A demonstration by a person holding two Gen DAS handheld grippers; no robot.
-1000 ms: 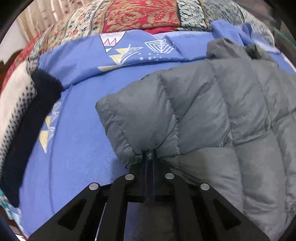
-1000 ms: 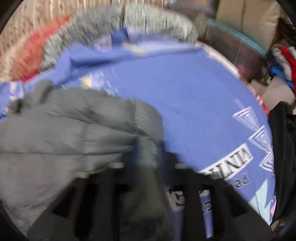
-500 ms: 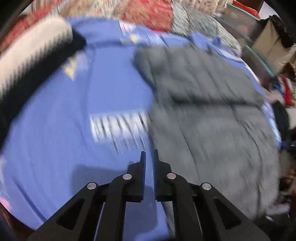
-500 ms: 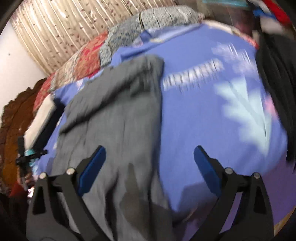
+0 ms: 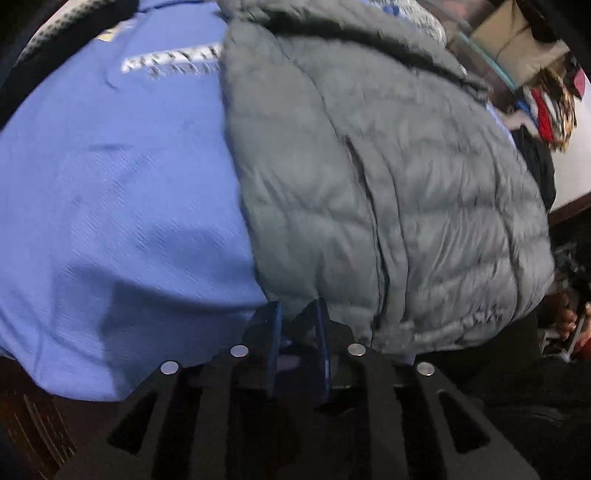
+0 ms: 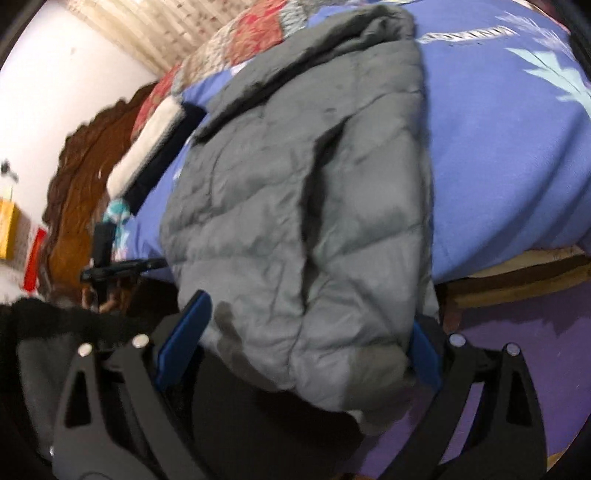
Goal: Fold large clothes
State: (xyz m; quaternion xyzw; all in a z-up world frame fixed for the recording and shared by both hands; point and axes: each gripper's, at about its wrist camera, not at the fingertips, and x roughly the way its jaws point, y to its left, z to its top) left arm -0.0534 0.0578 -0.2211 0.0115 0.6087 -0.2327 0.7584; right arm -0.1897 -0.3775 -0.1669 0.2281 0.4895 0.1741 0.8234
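Left hand-held gripper (image 5: 297, 314) has its blue-padded jaws a small gap apart at the near hem of the grey puffer jacket (image 5: 388, 177); the pictures don't settle whether fabric is pinched between them, so grip can't be told. Right hand-held gripper (image 6: 303, 332) is spread wide, one blue pad on each side of the jacket's near end (image 6: 295, 221), which hangs down over the bed edge between the jaws; neither pad is clearly pressing in, nothing is clamped. Jacket lies lengthwise on the blue bedsheet (image 5: 110, 166), folded narrow with a long seam running down its middle and its dark collar at the far end. In the left wrist view the sheet is bare to the left of the jacket, with a white printed text band (image 5: 173, 61) far left. In the right wrist view a patchwork quilt (image 6: 255, 33) sits at the far end of the bed, a white and black folded garment (image 6: 155, 140) lies left of the jacket, and a carved wooden headboard (image 6: 85, 177) stands further left. Wooden bed frame (image 6: 517, 280) shows under the sheet on the near right. Both views are slightly motion-blurred.
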